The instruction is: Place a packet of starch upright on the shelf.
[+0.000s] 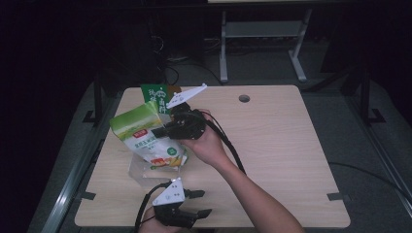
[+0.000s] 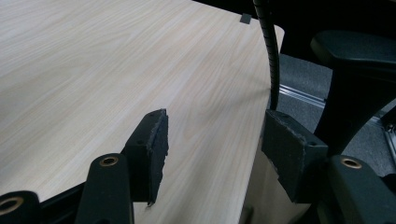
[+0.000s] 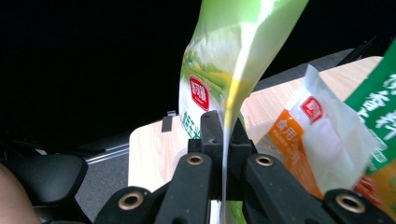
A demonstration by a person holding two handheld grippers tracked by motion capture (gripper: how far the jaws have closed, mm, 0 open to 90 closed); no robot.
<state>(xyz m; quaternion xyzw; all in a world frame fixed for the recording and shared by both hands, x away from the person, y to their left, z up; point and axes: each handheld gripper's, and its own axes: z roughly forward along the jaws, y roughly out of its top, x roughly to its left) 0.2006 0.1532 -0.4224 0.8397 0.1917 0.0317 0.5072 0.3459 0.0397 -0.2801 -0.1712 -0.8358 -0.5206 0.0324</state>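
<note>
My right claw (image 3: 223, 128) is clamped tight on the edge of a light-green food pouch (image 3: 219, 70), with the thin seam of the bag pinched between the two black pads. In the high view that claw (image 1: 163, 130) sits over the left-middle of the table (image 1: 272, 145), holding the pouch (image 1: 145, 138) up off the wood, tilted, with its green top toward the left edge and its white lower half hanging toward me. The pouch carries a small red logo badge with white characters and a column of green Chinese characters below it; I can't read either at this size. The lower part shows a printed picture in yellow and red.

Behind it lies a dark green packet (image 1: 156, 93) with white Chinese lettering, seen again at the right edge of the right gripper view (image 3: 378, 93). Just beside it in that view is a white and orange bag (image 3: 308, 135) with a red badge and white characters on the orange band, also unreadable.

My left claw (image 1: 200, 203) hovers at the near edge of the table, jaws standing apart with nothing between the pads (image 2: 156, 144), just bare wood grain beyond them.
</note>
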